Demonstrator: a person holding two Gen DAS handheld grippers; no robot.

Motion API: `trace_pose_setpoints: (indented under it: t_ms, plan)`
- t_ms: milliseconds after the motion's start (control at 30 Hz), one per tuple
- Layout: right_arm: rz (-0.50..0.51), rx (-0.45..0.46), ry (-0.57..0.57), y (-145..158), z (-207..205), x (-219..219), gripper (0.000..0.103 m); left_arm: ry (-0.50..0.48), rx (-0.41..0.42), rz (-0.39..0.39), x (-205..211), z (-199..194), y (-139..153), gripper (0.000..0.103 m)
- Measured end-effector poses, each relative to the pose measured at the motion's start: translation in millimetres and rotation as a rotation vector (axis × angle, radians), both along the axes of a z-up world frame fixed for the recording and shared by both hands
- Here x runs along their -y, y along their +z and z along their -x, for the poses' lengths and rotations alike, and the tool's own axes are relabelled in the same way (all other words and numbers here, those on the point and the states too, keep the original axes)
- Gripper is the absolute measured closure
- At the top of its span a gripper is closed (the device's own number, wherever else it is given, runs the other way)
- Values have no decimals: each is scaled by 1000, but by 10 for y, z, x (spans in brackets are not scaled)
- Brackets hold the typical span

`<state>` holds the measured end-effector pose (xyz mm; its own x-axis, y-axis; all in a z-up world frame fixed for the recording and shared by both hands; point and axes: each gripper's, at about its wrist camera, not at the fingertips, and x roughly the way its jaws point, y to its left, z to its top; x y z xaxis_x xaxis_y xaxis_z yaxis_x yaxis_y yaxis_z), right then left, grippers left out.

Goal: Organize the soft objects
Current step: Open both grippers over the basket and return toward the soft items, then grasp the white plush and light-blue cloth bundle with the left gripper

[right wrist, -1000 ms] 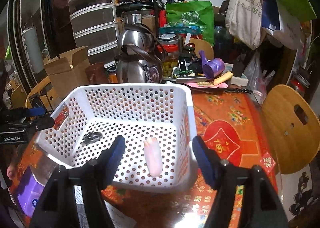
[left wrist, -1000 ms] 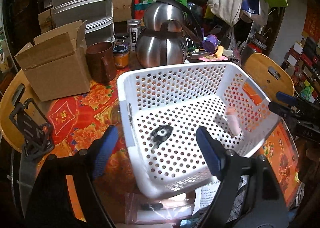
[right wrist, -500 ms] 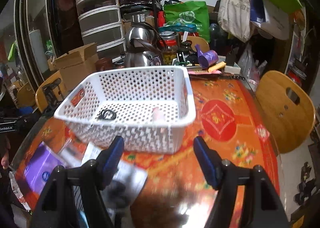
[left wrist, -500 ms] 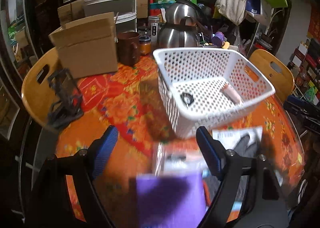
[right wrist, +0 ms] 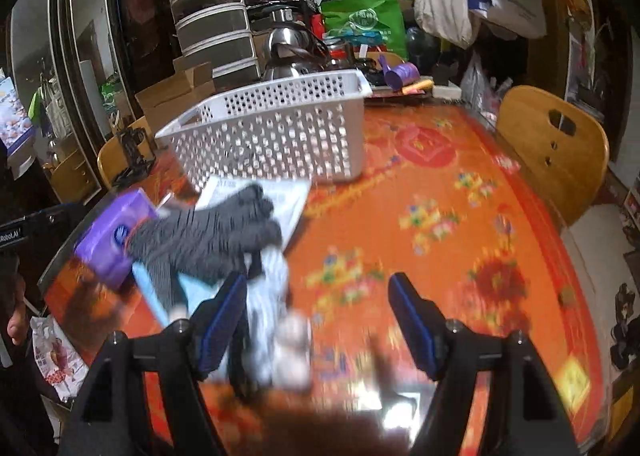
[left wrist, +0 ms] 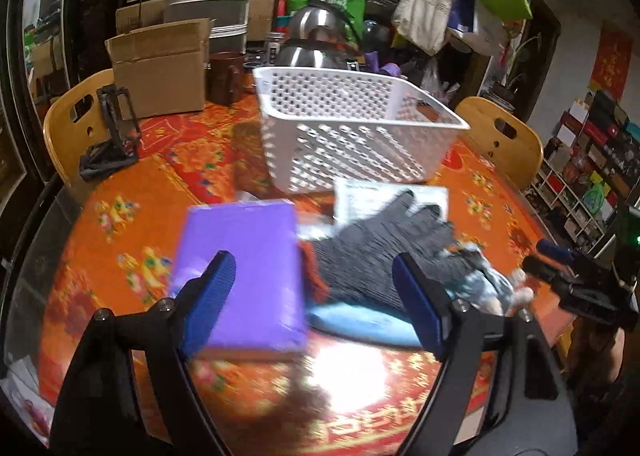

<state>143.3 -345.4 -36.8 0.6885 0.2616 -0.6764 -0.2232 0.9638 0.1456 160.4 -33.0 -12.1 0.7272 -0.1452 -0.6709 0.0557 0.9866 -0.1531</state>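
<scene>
Both grippers have drawn back from over the white basket point(left wrist: 356, 128), which a second ago filled the near view and now sits farther off at twelve o'clock on the orange floral tablecloth point(right wrist: 460, 224). The left gripper point(left wrist: 316, 296) hangs with its blue pads wide apart and nothing between them, above a pile of soft things near the table's front edge: a purple tissue pack point(left wrist: 240, 268) under its left finger and a grey knit glove point(left wrist: 384, 248) at about one o'clock of it, lying partly on a printed sheet point(left wrist: 360, 196) and over a light blue item point(left wrist: 360, 320). The right gripper point(right wrist: 316, 316) is likewise spread and empty; from it the glove lies at ten o'clock, the tissue pack beyond at nine, and a blurred blue-white cloth point(right wrist: 272, 296) just beside its left finger. The basket stands just behind the sheet. A steel kettle point(left wrist: 316, 44) and a cardboard box point(left wrist: 160, 68) stand behind the basket.
</scene>
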Motion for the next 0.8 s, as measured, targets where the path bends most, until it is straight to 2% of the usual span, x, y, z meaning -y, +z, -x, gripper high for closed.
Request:
trace_pose_setpoints:
  t_ms: [167,367,533,800]
  plan:
    - [2,11,-1,-42,321,129,30,4,-20,-5,462,207,-175,24]
    - [-4,23,10,-48,491,233,30,-4,-48,28,765,370,-429,24]
    - [-19,14,17,-131,495,245,30,-57,-50,13,1088,497,-523,24]
    - [-19,3,46,-166,463,208,39,-77,-26,9,1311,569,-488,27]
